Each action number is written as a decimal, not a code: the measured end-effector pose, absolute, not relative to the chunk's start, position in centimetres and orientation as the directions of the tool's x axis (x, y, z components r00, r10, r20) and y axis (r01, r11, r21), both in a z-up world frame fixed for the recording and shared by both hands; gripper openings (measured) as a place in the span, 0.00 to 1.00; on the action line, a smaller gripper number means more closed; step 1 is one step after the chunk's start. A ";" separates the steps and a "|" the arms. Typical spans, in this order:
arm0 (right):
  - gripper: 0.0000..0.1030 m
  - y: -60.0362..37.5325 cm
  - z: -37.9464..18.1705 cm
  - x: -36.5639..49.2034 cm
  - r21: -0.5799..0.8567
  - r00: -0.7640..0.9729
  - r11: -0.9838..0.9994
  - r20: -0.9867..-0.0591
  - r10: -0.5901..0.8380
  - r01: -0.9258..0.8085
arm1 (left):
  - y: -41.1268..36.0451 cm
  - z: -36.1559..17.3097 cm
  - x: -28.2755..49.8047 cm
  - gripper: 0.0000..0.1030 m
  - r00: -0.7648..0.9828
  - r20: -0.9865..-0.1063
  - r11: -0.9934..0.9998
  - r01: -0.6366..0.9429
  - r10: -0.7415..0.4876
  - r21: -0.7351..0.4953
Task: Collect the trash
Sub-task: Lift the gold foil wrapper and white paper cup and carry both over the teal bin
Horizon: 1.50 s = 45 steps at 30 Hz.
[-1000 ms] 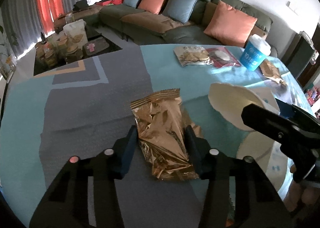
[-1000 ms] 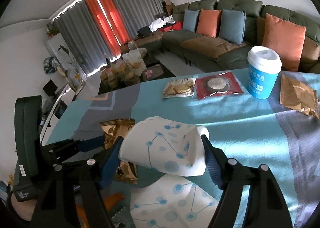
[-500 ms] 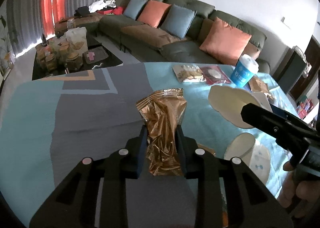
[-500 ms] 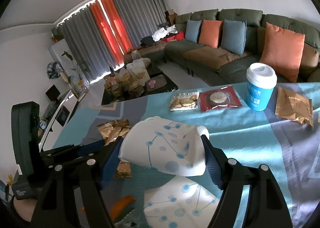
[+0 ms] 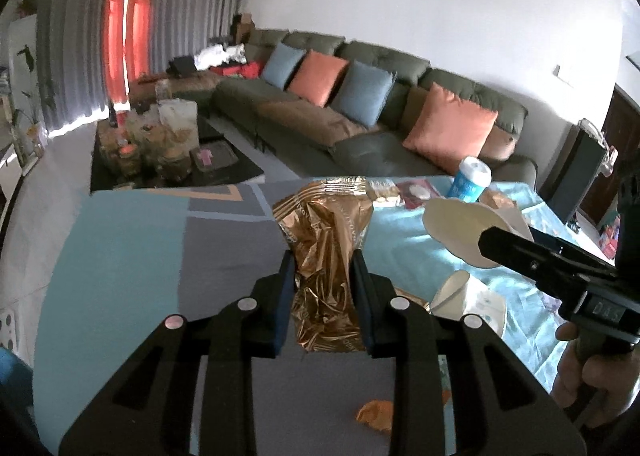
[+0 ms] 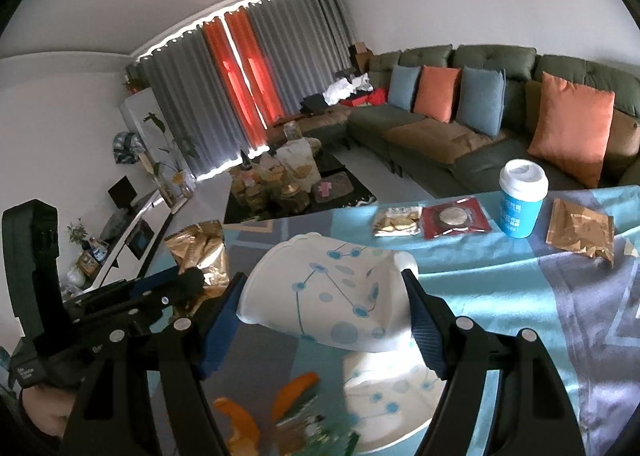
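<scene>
Left wrist view: the left gripper [image 5: 323, 268] has its jaws clamped on a crumpled gold foil wrapper [image 5: 326, 234], held up off the blue-and-grey tablecloth [image 5: 132, 256]. To its right, the right gripper [image 6: 326, 302] squeezes a dented white paper cup [image 6: 332, 300] with blue dots, clear of the cloth too.

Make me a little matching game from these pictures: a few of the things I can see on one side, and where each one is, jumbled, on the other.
Things:
1. gold wrapper
2. crushed paper cup
3. blue cup with white lid
4. red packet

Places:
A. standing upright on the table
B. pinched in the left claw
C. lying flat on the table, just left of the blue cup in the right wrist view
D. squeezed in the right claw

Pairs: 1-B, 2-D, 3-A, 4-C
</scene>
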State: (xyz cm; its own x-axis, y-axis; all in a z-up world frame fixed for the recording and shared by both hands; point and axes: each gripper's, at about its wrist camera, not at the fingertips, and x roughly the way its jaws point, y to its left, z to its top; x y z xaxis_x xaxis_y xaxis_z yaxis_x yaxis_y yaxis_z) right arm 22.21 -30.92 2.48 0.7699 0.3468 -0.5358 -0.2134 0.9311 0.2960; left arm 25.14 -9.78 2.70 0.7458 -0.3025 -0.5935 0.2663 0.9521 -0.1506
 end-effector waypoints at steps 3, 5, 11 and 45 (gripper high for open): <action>0.71 -30.4 3.4 20.7 0.295 0.778 0.925 -0.513 0.363 -0.238 | -8.4 3.8 23.3 0.27 0.766 -0.569 0.954 0.257 -0.299 -0.155; 0.71 -30.0 4.0 19.9 0.294 0.781 0.921 -0.499 0.375 -0.254 | -7.6 4.5 22.1 0.27 0.779 -0.555 0.956 0.249 -0.292 -0.153; 0.71 -27.9 5.9 16.8 0.286 0.787 0.904 -0.452 0.420 -0.318 | -4.8 6.5 18.2 0.27 0.814 -0.511 0.961 0.223 -0.277 -0.165; 0.71 -9.6 7.8 11.6 0.213 0.582 0.694 -0.410 0.702 -0.688 | 20.1 8.0 -3.8 0.28 0.874 -0.453 0.946 -0.279 0.177 -0.168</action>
State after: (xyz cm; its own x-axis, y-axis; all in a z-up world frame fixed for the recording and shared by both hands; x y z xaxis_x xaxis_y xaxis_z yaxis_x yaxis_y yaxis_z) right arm 11.63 -9.58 7.76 0.5823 0.7023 -0.4096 -0.6876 0.6942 0.2129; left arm -3.82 20.13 8.02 0.8736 0.1770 -0.4533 -0.2787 0.9456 -0.1679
